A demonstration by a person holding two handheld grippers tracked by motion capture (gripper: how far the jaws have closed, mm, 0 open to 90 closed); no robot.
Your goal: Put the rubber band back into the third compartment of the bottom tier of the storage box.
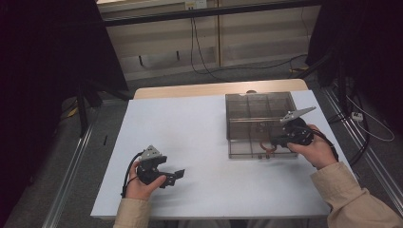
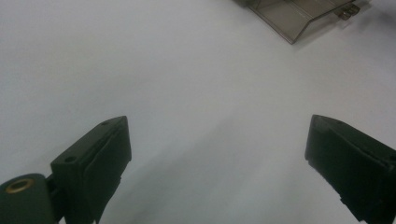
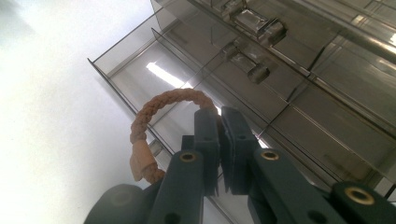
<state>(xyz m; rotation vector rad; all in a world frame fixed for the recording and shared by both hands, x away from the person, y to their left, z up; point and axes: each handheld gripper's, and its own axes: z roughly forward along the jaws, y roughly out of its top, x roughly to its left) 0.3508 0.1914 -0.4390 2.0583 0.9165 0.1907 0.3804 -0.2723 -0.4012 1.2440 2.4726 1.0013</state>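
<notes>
A brown braided ring [image 3: 161, 101] hangs from my right gripper [image 3: 219, 113], whose jaws are shut on one end of its arc. The ring [image 1: 267, 151] is held over the near edge of a clear smoky box with several compartments [image 1: 259, 100], open with its lid lying flat, at the table's right. In the right gripper view the box's dividers [image 3: 299, 79] lie just beyond the ring. My right gripper [image 1: 274, 141] points left over the box's front row. My left gripper [image 1: 177, 175] rests low near the front left, open with nothing between its jaws [image 2: 217, 123].
The white table top [image 1: 190, 128] stretches between the two hands. A corner of the box [image 2: 299, 18] lies far off in the left gripper view. Cables run over the floor behind the table [image 1: 204, 61] and at the right [image 1: 366, 123].
</notes>
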